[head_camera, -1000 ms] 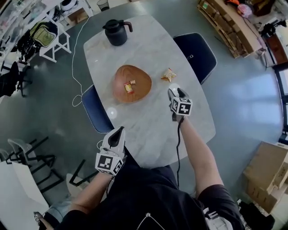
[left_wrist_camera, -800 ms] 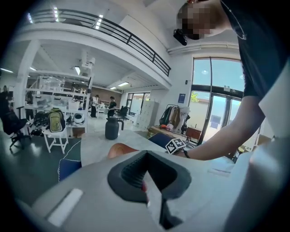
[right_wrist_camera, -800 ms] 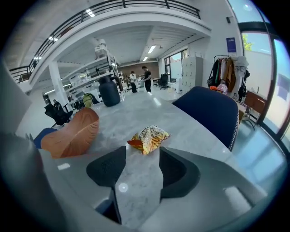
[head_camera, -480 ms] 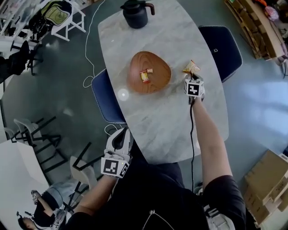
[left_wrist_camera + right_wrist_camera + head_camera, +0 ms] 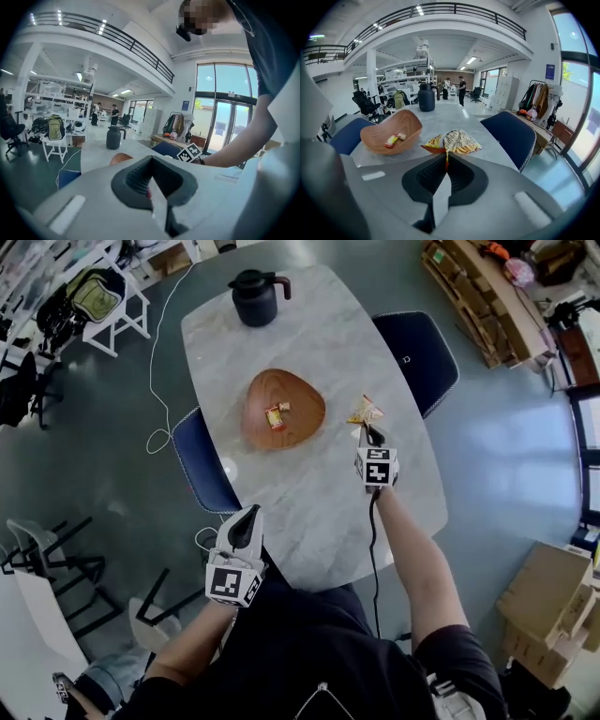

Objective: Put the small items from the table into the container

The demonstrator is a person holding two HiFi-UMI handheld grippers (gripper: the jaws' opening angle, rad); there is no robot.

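Marble-patterned and rounded at its ends, one long bench (image 5: 314, 498) fills the middle of the head view. Its near half is bare from the bowl down to the near end. Two blue chairs are pushed against it: one chair (image 5: 417, 357) at the right long edge and the other chair (image 5: 200, 470) at the left long edge, each partly under the top. One black jug (image 5: 255, 298) stands alone at the far end, well apart from everything else. One wooden bowl (image 5: 305, 401) sits near the middle, with clear surface all round its rim. Of the two grippers, the left gripper (image 5: 249, 514) hangs off the bench beyond its near left corner, close to the person's body, with its jaws together. The right gripper (image 5: 370, 434) reaches over the right side of the bench with its jaws pinched tight on the near edge of the single snack packet (image 5: 365, 412). That packet is just right of the bowl, apart from it and near the right edge; whether it rests on the surface cannot be told. Two small items lie inside the bowl, close together: a yellow-and-red wrapped sweet (image 5: 274, 418) and a smaller tan piece (image 5: 284, 407).
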